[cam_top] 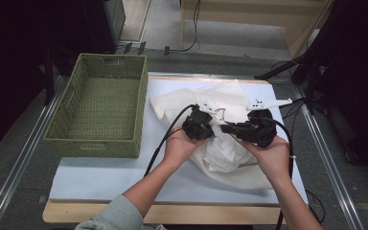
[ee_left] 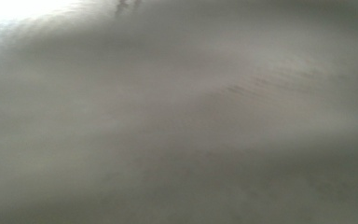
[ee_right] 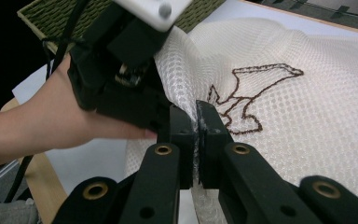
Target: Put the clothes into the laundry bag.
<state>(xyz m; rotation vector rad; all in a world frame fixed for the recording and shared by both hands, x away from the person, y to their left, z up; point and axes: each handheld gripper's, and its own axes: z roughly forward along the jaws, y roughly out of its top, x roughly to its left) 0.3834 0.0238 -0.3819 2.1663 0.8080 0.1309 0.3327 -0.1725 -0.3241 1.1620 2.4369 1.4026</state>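
White surface (cam_top: 100,177) has the cream mesh cloth (cam_top: 225,148) bunched mid-board beside a green basket (cam_top: 100,108). Right gripper (ee_right: 196,140) view shows jaws clenched on a cloth fold by brown stitching (ee_right: 247,98). Left gripper (cam_top: 197,125) presses into it; its own view is blurry fabric, so can't tell its jaws.

Soft, even light falls on the white surface (cam_top: 105,177) while the surrounding room is dim, the left gripper view is a grey blur, and the right gripper view shows sharp mesh cloth (ee_right: 307,130).
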